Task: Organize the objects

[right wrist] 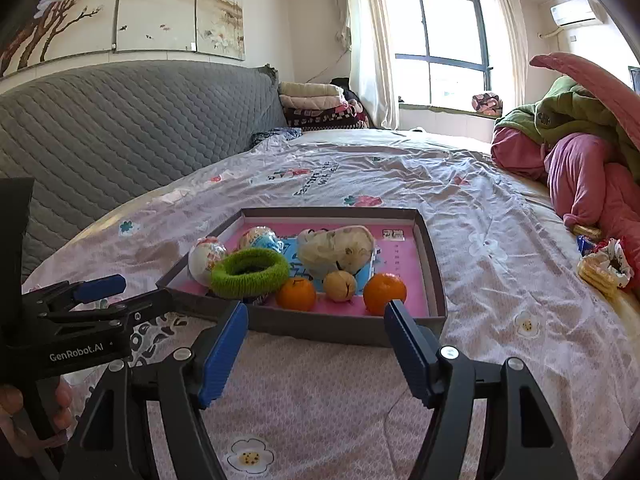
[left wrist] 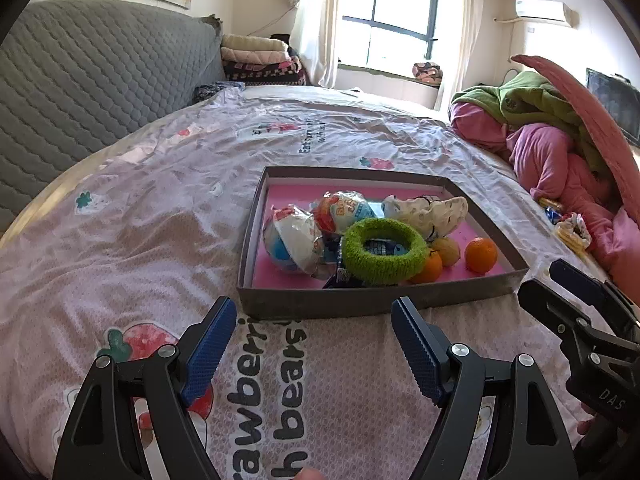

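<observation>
A shallow grey box (left wrist: 360,300) (right wrist: 336,326) with a pink floor lies on the bed. In it are a green fuzzy ring (left wrist: 384,250) (right wrist: 250,267), two oranges (left wrist: 481,255) (right wrist: 385,288), a pale round fruit (right wrist: 340,286), two wrapped toy balls (left wrist: 292,240) (right wrist: 206,258) and a white patterned cloth (left wrist: 432,210) (right wrist: 336,252). My left gripper (left wrist: 314,312) (right wrist: 120,292) is open and empty just before the box's near wall. My right gripper (right wrist: 314,316) (left wrist: 548,280) is open and empty at the box's near right side.
The bed has a pink strawberry-print sheet (left wrist: 160,220). A grey quilted headboard (left wrist: 80,80) runs along the left. A pile of pink and green bedding (right wrist: 580,152) lies at the right, with snack packets and a small cloth (right wrist: 604,268) beside it. Folded blankets (right wrist: 316,108) are stacked at the back.
</observation>
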The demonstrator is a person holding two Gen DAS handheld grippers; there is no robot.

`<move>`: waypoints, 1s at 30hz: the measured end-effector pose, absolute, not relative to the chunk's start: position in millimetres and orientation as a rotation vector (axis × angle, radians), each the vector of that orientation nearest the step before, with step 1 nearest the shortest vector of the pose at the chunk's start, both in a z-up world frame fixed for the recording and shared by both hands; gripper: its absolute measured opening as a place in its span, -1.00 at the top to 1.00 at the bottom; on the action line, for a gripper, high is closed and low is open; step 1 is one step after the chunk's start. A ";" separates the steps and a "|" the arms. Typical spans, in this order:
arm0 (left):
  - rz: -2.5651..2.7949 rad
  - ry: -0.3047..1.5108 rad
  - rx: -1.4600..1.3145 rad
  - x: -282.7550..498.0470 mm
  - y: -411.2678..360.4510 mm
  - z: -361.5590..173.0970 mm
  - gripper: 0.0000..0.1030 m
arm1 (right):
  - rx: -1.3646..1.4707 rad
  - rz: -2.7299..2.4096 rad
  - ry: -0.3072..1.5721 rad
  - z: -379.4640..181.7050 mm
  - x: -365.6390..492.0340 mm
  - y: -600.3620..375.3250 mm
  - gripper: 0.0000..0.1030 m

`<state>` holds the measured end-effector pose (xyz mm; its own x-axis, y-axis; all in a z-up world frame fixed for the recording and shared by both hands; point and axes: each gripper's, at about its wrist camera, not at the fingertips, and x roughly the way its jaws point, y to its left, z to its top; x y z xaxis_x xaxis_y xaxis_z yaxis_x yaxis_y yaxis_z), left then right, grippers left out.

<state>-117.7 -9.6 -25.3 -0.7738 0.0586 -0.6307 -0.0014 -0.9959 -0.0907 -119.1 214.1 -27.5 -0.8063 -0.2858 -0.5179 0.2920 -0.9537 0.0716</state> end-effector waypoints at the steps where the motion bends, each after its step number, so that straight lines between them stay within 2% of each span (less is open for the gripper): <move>1: 2.924 -0.132 -1.048 -117.2 -10.2 -26.4 -0.57 | 0.780 -2.728 0.018 -28.3 -118.3 213.7 -0.36; 30: 2.894 -0.079 -1.084 -97.3 1.1 -48.5 -0.57 | 0.822 -2.736 -0.045 -51.7 -100.7 216.9 -0.37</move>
